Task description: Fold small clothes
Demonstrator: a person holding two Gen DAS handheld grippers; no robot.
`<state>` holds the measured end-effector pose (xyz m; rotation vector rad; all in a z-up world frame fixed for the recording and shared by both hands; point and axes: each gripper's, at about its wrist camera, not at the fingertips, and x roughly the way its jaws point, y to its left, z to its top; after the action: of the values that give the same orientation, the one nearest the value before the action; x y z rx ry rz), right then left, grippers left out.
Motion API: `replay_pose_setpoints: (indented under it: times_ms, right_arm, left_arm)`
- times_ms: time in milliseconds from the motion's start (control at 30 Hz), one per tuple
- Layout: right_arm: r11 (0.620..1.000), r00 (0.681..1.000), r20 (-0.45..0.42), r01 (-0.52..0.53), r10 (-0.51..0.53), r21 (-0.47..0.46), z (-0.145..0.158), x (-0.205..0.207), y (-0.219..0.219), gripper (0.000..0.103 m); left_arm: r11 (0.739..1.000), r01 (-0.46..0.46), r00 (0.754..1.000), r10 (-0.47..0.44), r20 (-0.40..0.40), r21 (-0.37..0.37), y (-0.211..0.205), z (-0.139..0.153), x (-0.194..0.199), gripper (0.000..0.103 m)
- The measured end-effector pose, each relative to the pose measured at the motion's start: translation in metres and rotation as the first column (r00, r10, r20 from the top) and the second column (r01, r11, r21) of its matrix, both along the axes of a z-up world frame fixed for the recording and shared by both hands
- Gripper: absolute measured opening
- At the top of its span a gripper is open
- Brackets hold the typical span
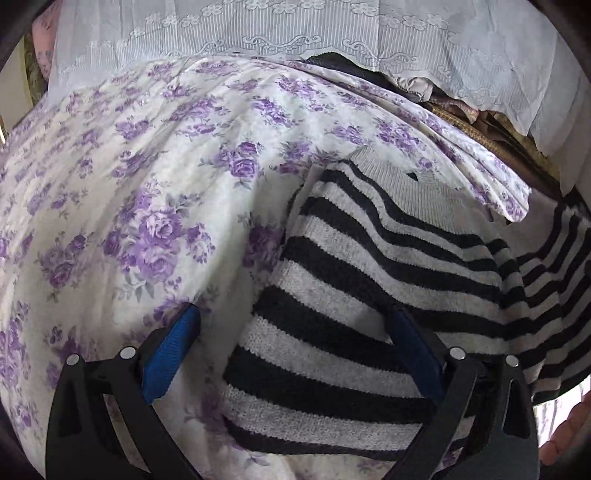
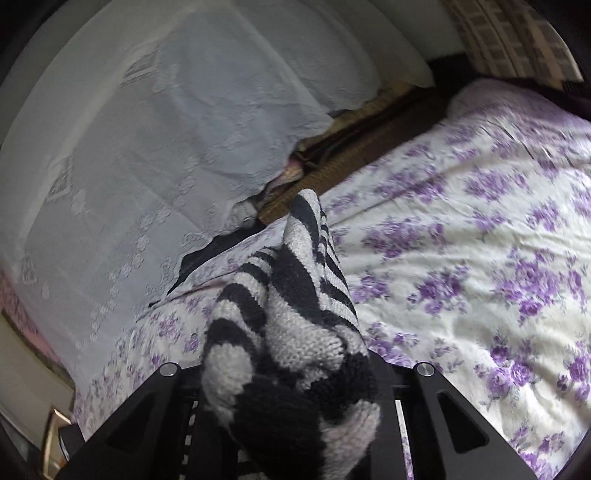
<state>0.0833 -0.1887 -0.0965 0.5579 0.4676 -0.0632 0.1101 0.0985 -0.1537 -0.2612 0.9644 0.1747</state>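
Note:
A black-and-grey striped knit sweater lies on the purple-flowered bedsheet; its plain grey hem points away from me. My left gripper hangs open just above the sweater's near end. The left blue pad is over the sheet and the other one is over the stripes, with nothing pinched. In the right wrist view, a bunched fold of the same sweater rises off the sheet. My right gripper is shut on it, and the knit hides the fingertips.
A white lace cloth hangs along the far side of the bed and shows again as the lace cloth. Brown woven bedding lies under its edge. A person's hand shows at the lower right.

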Motion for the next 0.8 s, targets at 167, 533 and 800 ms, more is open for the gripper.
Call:
replay_pose_setpoints:
  times_ms: [167,533,800]
  right_arm:
    - [0.996,0.996,0.028,-0.086,0.087,-0.033,0.008,-0.002,0.018,0.020]
    - [0.957,0.959,0.037,-0.276,0.280,-0.087,0.020,-0.022,0.076,0.020]
    - [0.878,0.912,-0.006,-0.395,0.409,-0.271,0.018,-0.036,0.142,0.020]
  left_arm:
    - [0.998,0.021,1.000,-0.021,0.011,0.067,-0.010,0.008,0.002,0.098]
    - [0.988,0.127,0.991,-0.129,0.017,0.091,-0.053,0.031,0.050,0.098]
    - [1.000,0.019,0.999,-0.020,0.037,0.022,-0.004,0.023,0.075,0.098]
